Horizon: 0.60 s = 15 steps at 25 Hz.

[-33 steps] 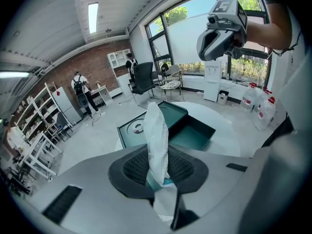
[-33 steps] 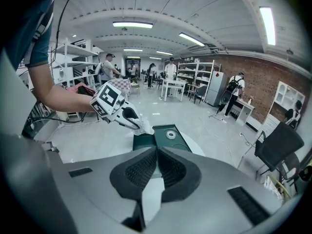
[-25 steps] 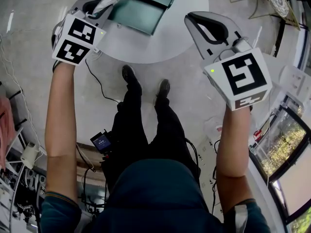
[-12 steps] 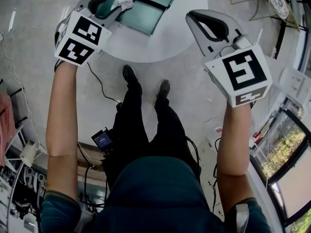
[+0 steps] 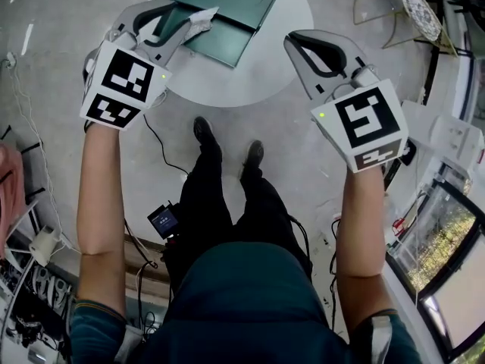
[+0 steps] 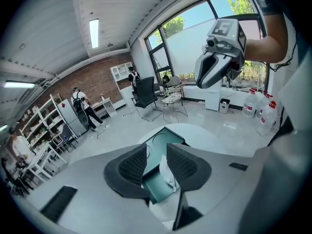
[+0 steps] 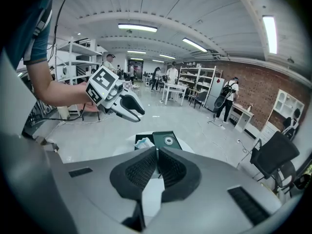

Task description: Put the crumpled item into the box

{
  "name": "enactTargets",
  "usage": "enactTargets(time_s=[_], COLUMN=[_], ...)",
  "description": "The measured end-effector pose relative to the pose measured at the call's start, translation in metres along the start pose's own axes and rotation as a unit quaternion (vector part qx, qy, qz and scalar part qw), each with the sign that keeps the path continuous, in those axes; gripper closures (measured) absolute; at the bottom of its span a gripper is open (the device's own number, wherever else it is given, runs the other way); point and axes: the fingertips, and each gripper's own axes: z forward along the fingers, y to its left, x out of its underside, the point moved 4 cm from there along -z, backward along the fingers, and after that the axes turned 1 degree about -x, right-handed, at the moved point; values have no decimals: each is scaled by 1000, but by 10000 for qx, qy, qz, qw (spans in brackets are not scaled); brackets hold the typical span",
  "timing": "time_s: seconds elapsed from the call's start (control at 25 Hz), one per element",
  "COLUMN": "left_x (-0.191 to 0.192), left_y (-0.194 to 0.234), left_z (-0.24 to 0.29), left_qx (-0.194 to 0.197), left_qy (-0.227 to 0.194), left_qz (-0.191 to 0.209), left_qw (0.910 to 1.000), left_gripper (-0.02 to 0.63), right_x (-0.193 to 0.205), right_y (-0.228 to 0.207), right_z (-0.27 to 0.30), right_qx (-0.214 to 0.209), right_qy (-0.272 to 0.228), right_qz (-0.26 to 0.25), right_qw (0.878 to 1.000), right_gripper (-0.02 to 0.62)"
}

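The crumpled white item (image 5: pixel 203 21) lies in the near tray of the open green box (image 5: pixel 227 10) on the round white table (image 5: pixel 250 74). In the right gripper view the crumpled item (image 7: pixel 143 143) fills the left half of the box (image 7: pixel 168 141), with my left gripper (image 7: pixel 136 112) hanging above it, apart. In the left gripper view the item (image 6: pixel 165 174) shows below the gap. My left gripper (image 5: pixel 179 17) is open, its jaws closing a little with nothing between the pads. My right gripper (image 5: pixel 294 42) is shut and empty over the table's right edge.
A ring-shaped mark sits on the box's open lid (image 7: pixel 169 141). The person's legs and shoes (image 5: pixel 227 139) stand at the table's near edge, with a cable on the floor (image 5: pixel 155 131). A chair (image 5: pixel 420 2) is at the far right. Shelves and people fill the background.
My left gripper held the crumpled item a second ago; its jaws have opened and the item now lies in the box. Both grippers sit slightly nearer the person.
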Motion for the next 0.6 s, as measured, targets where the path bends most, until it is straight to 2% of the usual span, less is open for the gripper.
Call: enactTargets(time_s=[0.28, 0.6], left_x=[-33, -76], left_y=[11, 6], left_z=[-60, -130], left_qx=[-536, -1143], left_qy=[-338, -873], left_qz=[113, 189], left_qw=[9979, 9894], left_gripper=[518, 581], right_x=[-25, -56], right_y=[10, 18], right_z=[-24, -59], right_qx=[18, 59], right_qy=[-229, -521], right_qz=[-132, -407], right_qw=[9996, 9978], right_gripper=[555, 555])
